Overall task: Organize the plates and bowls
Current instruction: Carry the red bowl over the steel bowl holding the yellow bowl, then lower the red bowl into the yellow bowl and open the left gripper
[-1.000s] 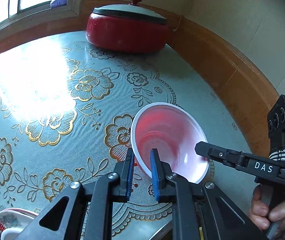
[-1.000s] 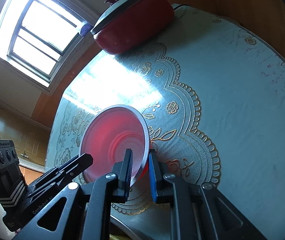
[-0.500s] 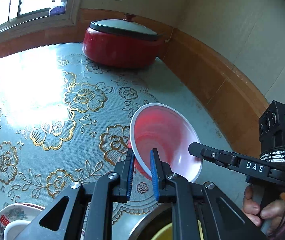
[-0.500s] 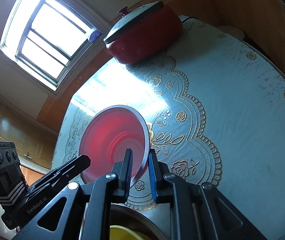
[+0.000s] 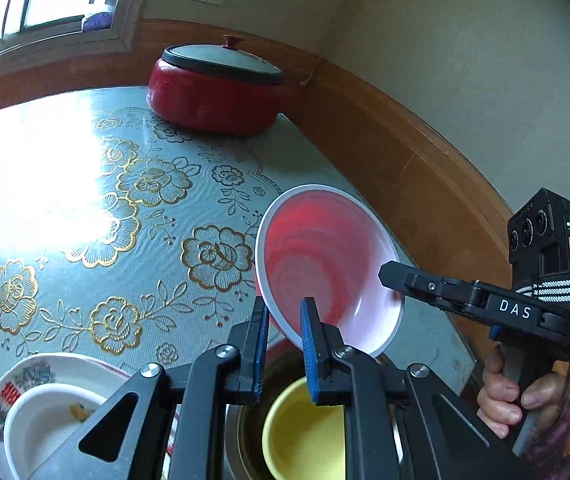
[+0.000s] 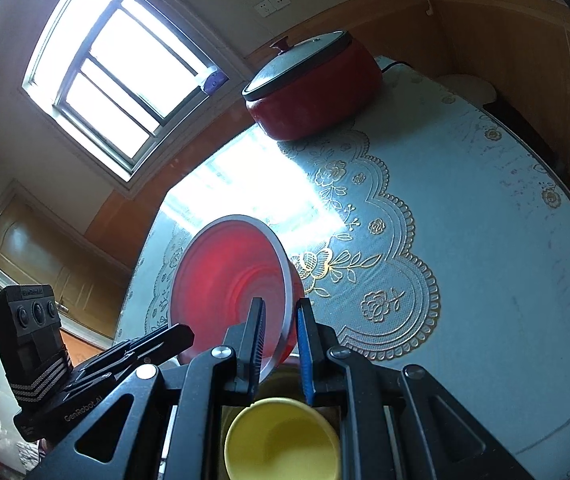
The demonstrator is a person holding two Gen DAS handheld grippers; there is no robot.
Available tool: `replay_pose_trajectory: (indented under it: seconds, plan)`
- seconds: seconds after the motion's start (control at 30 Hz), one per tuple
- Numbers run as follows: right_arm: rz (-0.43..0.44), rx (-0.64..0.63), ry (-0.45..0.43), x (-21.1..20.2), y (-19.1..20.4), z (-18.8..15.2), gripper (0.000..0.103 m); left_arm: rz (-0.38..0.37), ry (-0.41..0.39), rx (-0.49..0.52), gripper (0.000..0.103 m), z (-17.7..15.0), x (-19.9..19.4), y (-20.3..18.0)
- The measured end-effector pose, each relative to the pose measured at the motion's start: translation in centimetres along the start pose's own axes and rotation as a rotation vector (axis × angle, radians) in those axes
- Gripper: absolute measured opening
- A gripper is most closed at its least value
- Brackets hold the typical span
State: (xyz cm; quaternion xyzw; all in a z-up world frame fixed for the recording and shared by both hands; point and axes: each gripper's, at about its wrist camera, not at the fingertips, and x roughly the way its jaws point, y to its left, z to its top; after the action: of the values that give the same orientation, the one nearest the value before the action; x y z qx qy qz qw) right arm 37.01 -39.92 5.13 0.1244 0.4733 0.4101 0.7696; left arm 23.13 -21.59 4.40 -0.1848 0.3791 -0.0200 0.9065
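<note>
Red-and-white bowl (image 5: 325, 264) hangs tilted in the air above the table (image 5: 85, 184), pinched at opposite rims by the left gripper (image 5: 283, 336) and the right gripper (image 6: 279, 336), both clenched on it. Below waits a yellow bowl (image 6: 281, 440) in a metal basin (image 5: 245, 432). By my reading, nesting is unfinished; a white bowl (image 5: 45, 420) on a plate (image 5: 25, 376) remains to sort.
</note>
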Motion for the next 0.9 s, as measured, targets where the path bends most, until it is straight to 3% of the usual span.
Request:
replay_pose_trajectory:
  seconds: [0.5, 0.9]
  plan:
    - [-0.032, -0.048, 0.098, -2.9, 1.0, -6.5, 0.014, -0.131, 0.151, 0.024, 0.016, -6.3, -1.9, -0.3]
    - [-0.098, -0.013, 0.196, -1.6, -0.4, -10.0, 0.016, -0.118, 0.245, 0.006, 0.016, -9.1, -0.4, 0.4]
